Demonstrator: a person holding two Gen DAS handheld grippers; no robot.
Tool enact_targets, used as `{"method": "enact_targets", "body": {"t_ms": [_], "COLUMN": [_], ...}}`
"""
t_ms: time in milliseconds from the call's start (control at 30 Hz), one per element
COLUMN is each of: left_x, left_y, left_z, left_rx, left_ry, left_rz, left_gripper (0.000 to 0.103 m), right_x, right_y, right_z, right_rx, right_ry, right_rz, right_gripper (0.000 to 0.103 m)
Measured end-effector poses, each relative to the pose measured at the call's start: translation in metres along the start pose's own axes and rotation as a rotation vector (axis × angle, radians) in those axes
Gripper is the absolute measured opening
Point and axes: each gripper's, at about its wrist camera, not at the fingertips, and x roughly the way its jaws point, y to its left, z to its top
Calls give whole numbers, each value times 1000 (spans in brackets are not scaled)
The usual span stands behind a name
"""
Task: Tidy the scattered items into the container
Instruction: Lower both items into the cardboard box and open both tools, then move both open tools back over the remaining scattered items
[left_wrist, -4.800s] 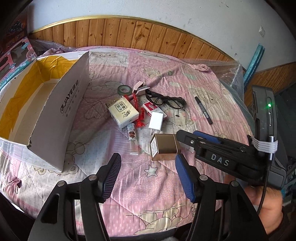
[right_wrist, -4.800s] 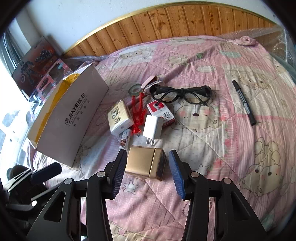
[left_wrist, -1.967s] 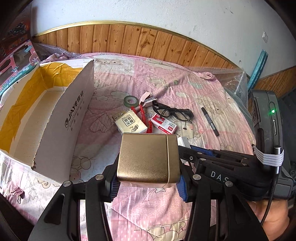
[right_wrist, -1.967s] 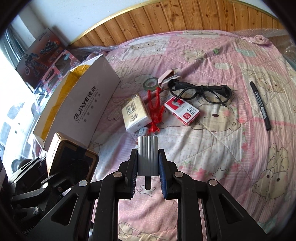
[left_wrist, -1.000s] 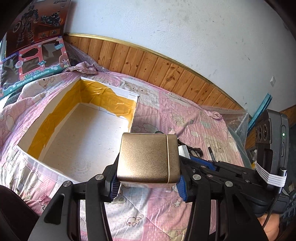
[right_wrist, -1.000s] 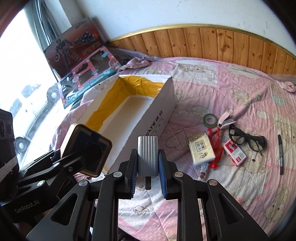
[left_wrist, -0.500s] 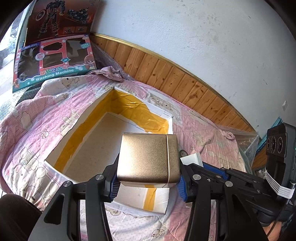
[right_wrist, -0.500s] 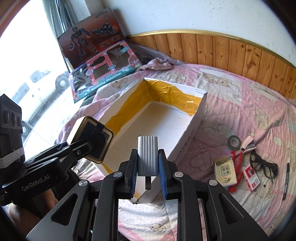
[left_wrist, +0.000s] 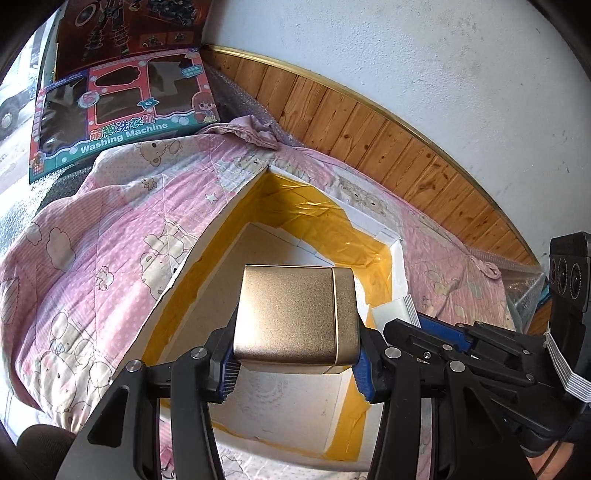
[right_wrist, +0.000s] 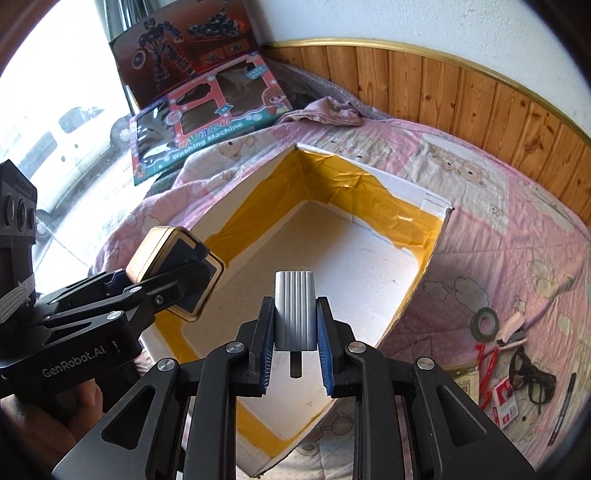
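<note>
Left gripper (left_wrist: 295, 363): clamped on the gold box (left_wrist: 295, 317), held above the near end of the cardboard box (right_wrist: 439, 221).
Right gripper (right_wrist: 295, 350): pinching the white charger (right_wrist: 294, 310), prong pointing back, also over the open container.
Container: floor bare, yellow tape lining its walls, resting on the pink quilt (left_wrist: 110, 229).
Farther right: tape roll (right_wrist: 487, 320), glasses (right_wrist: 532, 373), marker (right_wrist: 561, 408), small packs lie on the quilt, not yet collected.
Risk: both tools sit close together; releasing at once could knock the items together or bounce one over the low wall.
</note>
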Motion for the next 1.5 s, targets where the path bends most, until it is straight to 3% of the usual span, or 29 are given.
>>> {"method": "enact_targets", "body": {"t_ms": [367,633,700,733,767,800,1100,1333,1500], "left_x": [58,99,110,114,115,115,61,-5,-26], "left_y": [2,5,5,6,6,5,-9,-47,-73], "left_z": [37,51,52,52,52,52,39,-9,-45], "left_rx": [14,45,44,38,41,49,70,186,232], "left_ry": [101,178,204,211,212,213,112,-22,-28], "left_rz": [43,83,90,96,107,118,111,118,112], "left_gripper": [51,51,52,52,53,55,55,55,55], "right_x": [52,75,77,76,74,71,-1,-48,-68], "right_y": [-25,-28,-29,-30,-31,-32,-21,-16,-22], "right_z": [28,43,44,44,43,42,9,-55,-96], "right_rx": [-32,-66,-62,-50,-35,-23,6,12,40], "right_ry": [88,92,87,83,76,71,-89,-184,-206], "right_rz": [-66,-121,-133,-127,-114,-101,52,121,132], "right_gripper": [22,23,29,40,45,45,45,45,43]}}
